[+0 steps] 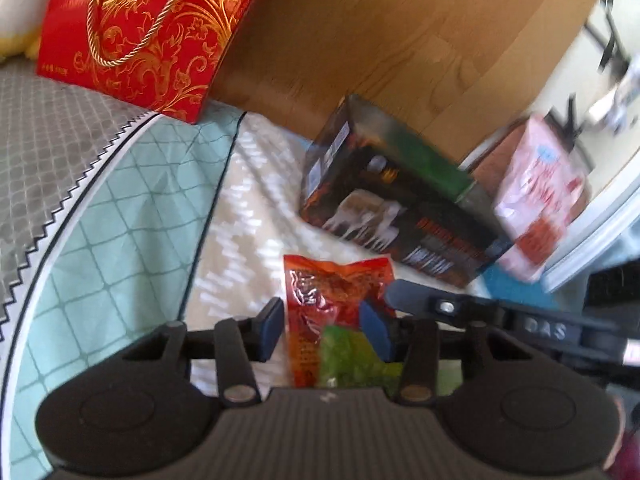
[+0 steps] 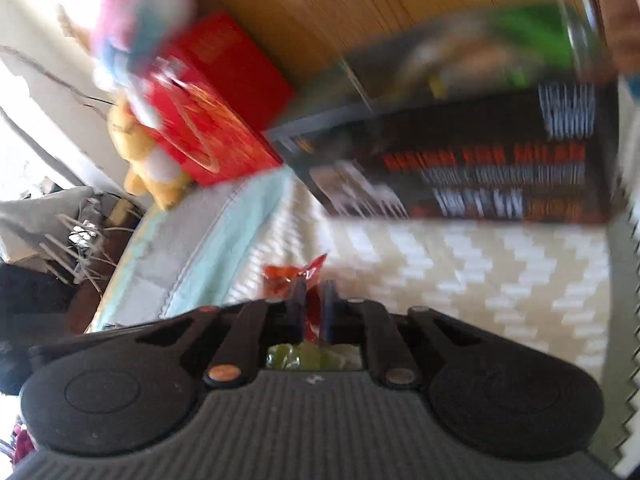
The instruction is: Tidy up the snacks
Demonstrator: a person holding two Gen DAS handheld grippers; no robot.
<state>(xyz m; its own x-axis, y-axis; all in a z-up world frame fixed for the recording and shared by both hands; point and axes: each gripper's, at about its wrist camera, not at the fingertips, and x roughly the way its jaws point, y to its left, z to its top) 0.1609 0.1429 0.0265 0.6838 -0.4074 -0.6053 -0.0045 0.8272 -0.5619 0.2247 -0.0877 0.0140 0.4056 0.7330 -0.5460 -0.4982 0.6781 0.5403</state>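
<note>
An orange-red snack packet (image 1: 320, 300) lies on a patterned bed cover (image 1: 240, 240), with a green packet (image 1: 352, 356) below it. My left gripper (image 1: 326, 326) is open, its blue pads either side of the orange packet. My right gripper (image 2: 313, 312) is shut on the orange-red packet (image 2: 294, 276), its finger reaching in from the right in the left wrist view (image 1: 420, 296). A green packet (image 2: 304, 360) shows under its jaws. A black snack box (image 1: 396, 216) and a pink packet (image 1: 536, 200) lie beyond; the box also shows in the right wrist view (image 2: 480, 160).
A red gift bag with gold pattern (image 1: 140, 32) stands at the back left against a wooden headboard (image 1: 400, 32). It also shows in the right wrist view (image 2: 208, 120), beside a yellow plush toy (image 2: 140, 152). Clutter lies off the bed's left side (image 2: 60, 232).
</note>
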